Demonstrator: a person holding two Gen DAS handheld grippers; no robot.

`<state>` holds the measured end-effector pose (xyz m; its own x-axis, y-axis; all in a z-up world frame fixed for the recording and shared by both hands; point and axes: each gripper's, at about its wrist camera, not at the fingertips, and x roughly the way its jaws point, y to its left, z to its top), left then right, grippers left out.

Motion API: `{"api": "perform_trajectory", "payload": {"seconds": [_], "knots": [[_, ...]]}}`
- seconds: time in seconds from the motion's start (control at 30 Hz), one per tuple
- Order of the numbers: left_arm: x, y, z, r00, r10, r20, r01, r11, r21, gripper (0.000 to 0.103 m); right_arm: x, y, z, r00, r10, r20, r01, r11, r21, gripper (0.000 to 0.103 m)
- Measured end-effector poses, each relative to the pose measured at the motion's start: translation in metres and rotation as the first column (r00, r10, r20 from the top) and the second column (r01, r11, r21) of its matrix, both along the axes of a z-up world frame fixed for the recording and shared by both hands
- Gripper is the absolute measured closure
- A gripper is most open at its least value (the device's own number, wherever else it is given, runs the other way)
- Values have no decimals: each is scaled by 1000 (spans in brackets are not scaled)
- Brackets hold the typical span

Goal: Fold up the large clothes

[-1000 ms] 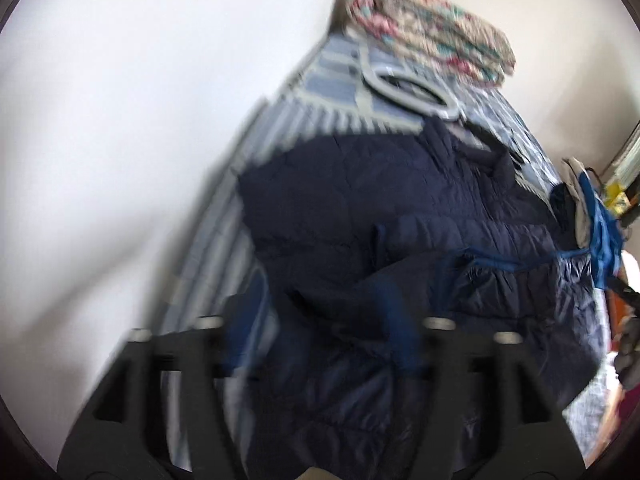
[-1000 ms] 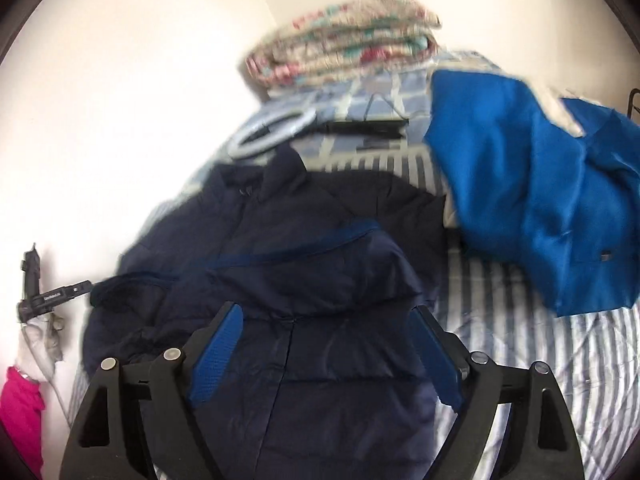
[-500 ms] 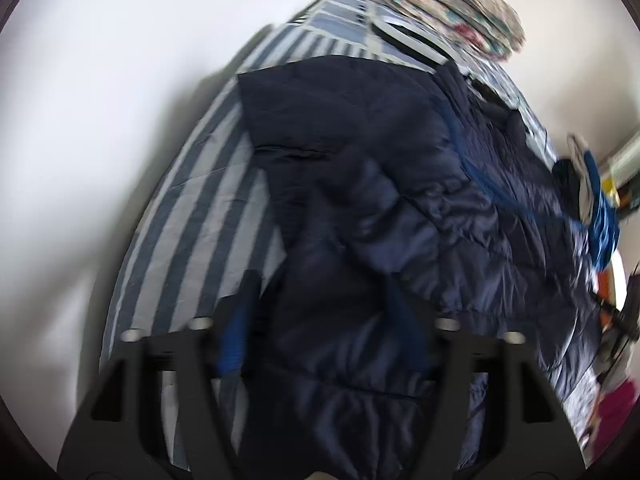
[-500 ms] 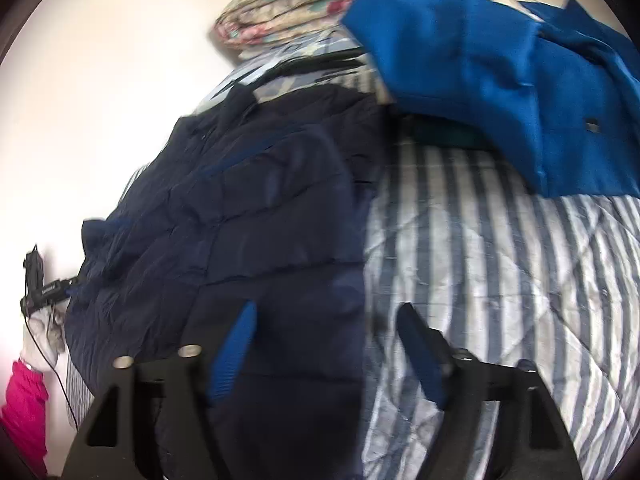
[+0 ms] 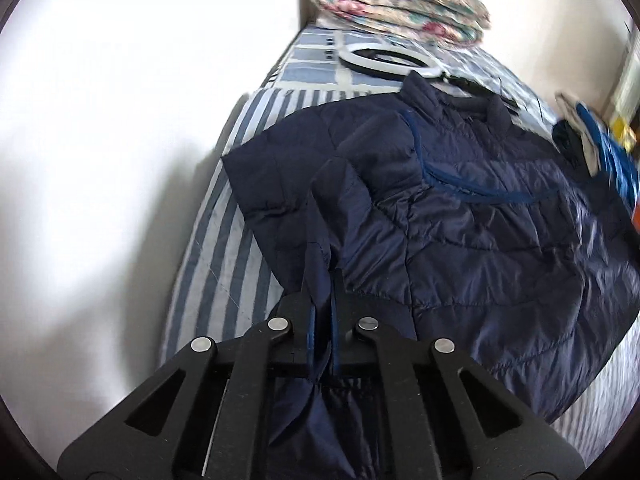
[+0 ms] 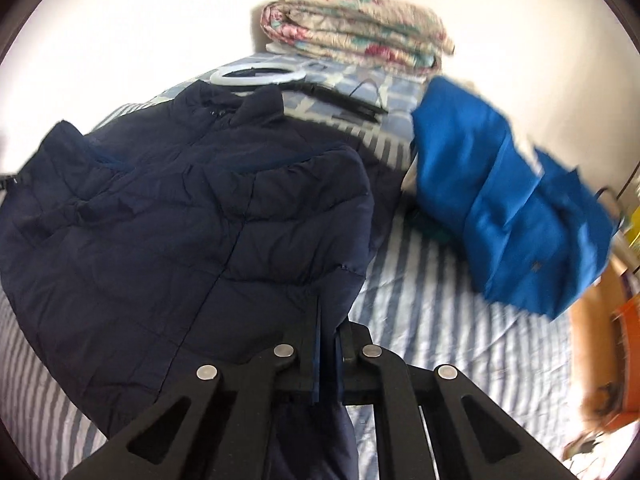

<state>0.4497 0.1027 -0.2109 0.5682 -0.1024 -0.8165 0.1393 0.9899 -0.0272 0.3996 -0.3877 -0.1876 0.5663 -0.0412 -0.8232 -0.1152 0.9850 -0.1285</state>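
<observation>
Striped bedding (image 5: pixel 224 264) covers the bed, where a navy puffer jacket (image 5: pixel 480 220) lies spread. At six o'clock in each wrist view, the left gripper (image 5: pixel 322 280) and right gripper (image 6: pixel 328 320) are clamped on its hem.

The left gripper (image 5: pixel 322 280) has its jaws pinched on a raised fold of the dark navy quilted puffer jacket (image 5: pixel 460 216), which lies spread on the blue-and-white striped bed (image 5: pixel 224 248). Beyond its collar lie a white ring light (image 5: pixel 384 65) and a folded floral quilt (image 5: pixel 400 0) against the wall.
</observation>
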Motion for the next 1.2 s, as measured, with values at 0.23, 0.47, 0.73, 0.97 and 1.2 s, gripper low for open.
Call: {"api": "perform_trajectory", "payload": {"seconds": [0.23,0.47,0.73,0.97,1.2], "knots": [[6,1,18,996,32,82,-31,999,-22,100,0,8,26,996,5,89,-3,1000,-30,102],[38,16,48,984,67,165,-61,997,-43,101,25,8,54,980,-9,199,22,998,-64,103],[117,27,45,966,150,209,-144,989,-43,102,111,9,43,965,-114,236,124,992,-29,103],[182,32,-5,963,242,122,-241,970,-22,103,181,11,-33,987,-153,53,159,980,-119,102],[140,-11,14,991,33,130,-26,998,-52,103,167,22,-51,996,-92,-1,90,973,-212,50]]}}
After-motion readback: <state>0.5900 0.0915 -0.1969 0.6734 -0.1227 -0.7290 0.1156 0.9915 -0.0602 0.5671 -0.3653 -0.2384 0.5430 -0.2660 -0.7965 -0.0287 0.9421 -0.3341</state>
